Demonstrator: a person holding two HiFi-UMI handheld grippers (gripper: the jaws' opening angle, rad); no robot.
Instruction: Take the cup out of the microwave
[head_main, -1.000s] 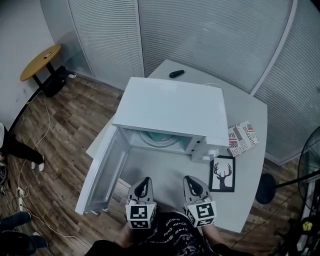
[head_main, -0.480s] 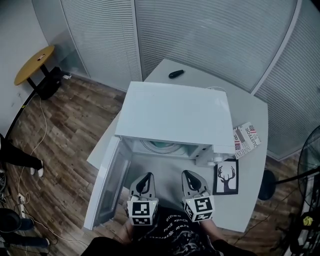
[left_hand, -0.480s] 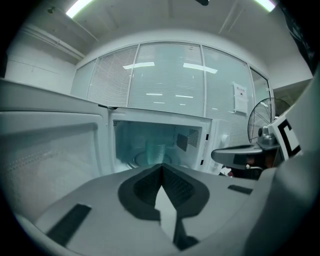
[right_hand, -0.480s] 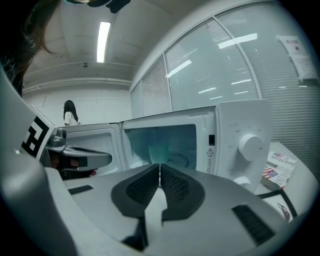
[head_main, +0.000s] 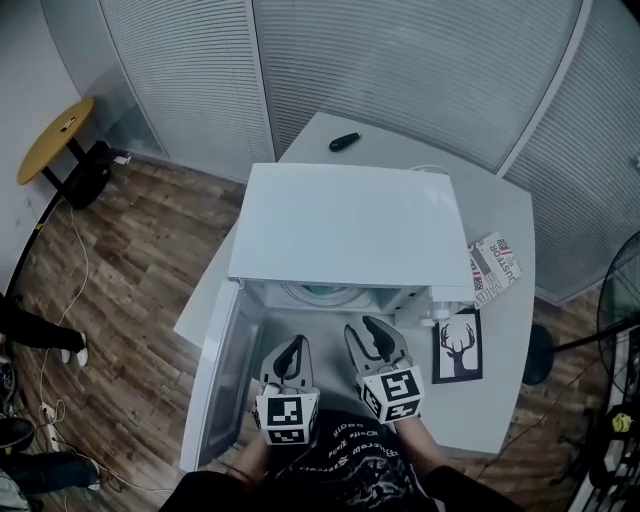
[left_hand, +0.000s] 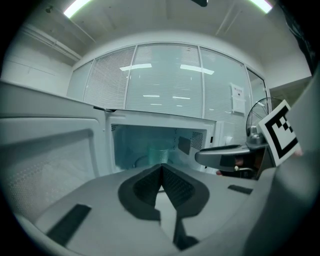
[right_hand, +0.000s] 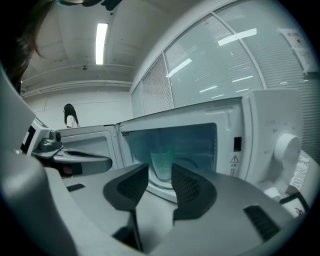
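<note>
White metal fills the head view: one microwave (head_main: 345, 225) sits on the pale tabletop (head_main: 505, 230), its door (head_main: 225, 370) swung wide to your left. You hold two tools just in front of the opening, the left tongs (head_main: 293, 347) and the right tongs (head_main: 368, 335). From up here only the edge of the turntable (head_main: 322, 293) shows in the cavity, and the cup is hidden under the roof. Also on the tabletop are one deer picture (head_main: 458, 345), one magazine (head_main: 495, 268) and one small dark object (head_main: 345, 141) at the far edge.

In the left gripper view, the left tongs (left_hand: 161, 167) are pressed together with nothing between them. Beyond their tips stands the single cup (left_hand: 159, 154), upright and well back in the lit cavity.

In the right gripper view, the right tongs (right_hand: 160, 169) are opening. The cup (right_hand: 161, 165) is framed in the gap but is still well apart from them, standing on the turntable inside. Nothing is between the pads yet.

The cup looks translucent with a pebbled wall. I'd judge it light and stiff, and possibly smooth enough to slip. I cannot tell whether it is glass or plastic, or whether it holds anything, so treat it as breakable and keep it level. You would do best to pinch it across the side wall at about mid-height, and spread the right tongs wider than the cup before you reach in.
</note>
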